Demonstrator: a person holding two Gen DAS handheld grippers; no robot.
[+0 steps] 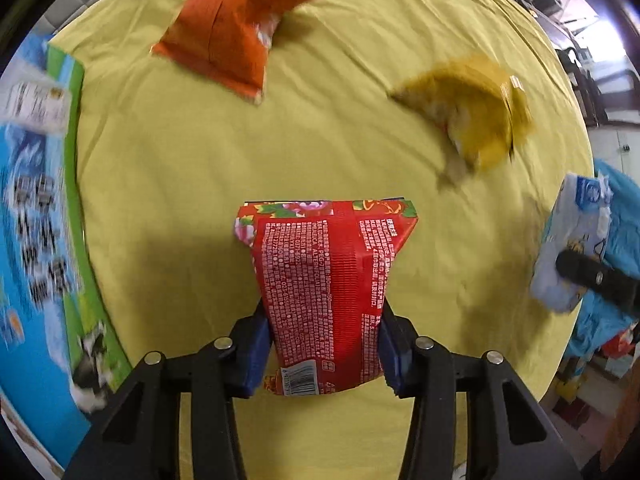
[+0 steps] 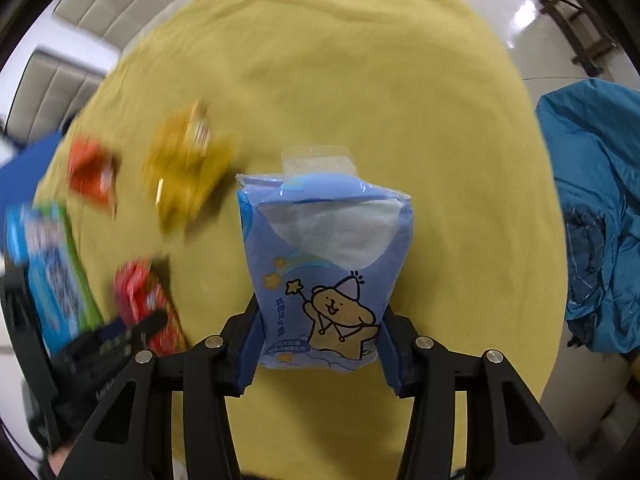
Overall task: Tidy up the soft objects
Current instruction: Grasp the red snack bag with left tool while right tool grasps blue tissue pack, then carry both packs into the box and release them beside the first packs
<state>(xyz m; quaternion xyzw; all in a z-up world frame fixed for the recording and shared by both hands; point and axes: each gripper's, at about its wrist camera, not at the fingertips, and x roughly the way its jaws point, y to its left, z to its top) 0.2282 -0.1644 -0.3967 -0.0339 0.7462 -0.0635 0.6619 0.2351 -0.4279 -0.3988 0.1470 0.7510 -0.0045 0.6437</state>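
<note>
Both tongs loaded, each carrying a soft pack above the yellow cloth.

The left tongs point(image 1: 324, 354) are clamped on a red pack point(image 1: 324, 280); the right tongs point(image 2: 320, 344) are clamped on a blue tissue pack point(image 2: 324, 268). An orange pack point(image 1: 232, 32) and a yellow pack point(image 1: 476, 112) lie well apart on the cloth point(image 1: 168, 168). Best to squeeze lightly, lower each beside the others, and let go only once it rests flat.

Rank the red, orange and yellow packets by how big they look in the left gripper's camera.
1. Red packet, though it is nearest the lens, held in the left gripper.
2. Orange packet.
3. Yellow packet, blurred; close to the orange one, so unsure.
</note>
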